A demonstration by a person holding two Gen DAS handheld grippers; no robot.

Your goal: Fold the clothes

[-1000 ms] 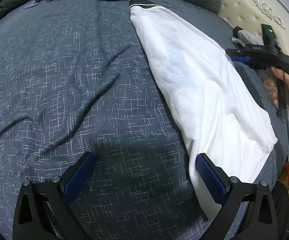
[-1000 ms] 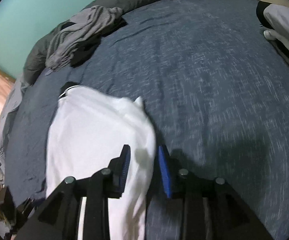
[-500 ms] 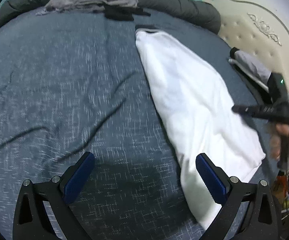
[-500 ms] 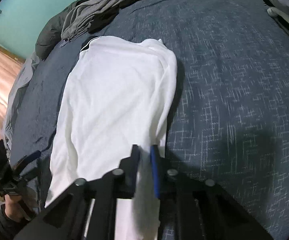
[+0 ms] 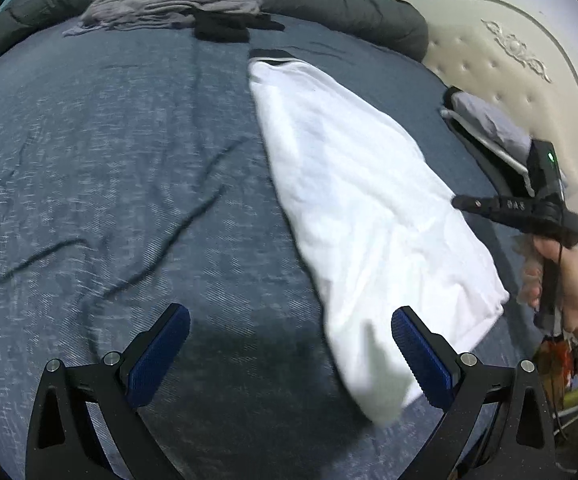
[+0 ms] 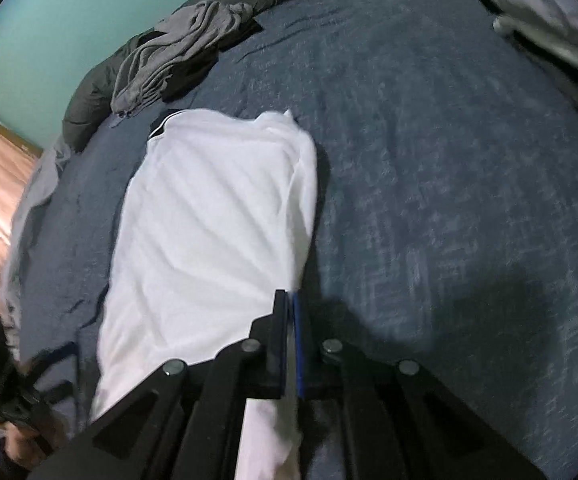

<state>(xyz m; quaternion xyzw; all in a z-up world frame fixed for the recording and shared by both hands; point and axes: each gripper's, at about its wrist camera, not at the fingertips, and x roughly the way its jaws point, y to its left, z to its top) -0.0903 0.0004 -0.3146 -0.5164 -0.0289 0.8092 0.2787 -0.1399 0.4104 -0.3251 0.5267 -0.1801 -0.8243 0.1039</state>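
Right gripper [image 6: 289, 332], jaws closed together at the white garment's [image 5: 369, 208] right edge, seemingly pinching it; left gripper [image 5: 289, 354] spread wide, empty, beside its near corner. Garment lies lengthwise up the bed [image 5: 109, 160], away from both.

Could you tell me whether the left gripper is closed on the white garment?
No, the left gripper is wide open beside the white garment.
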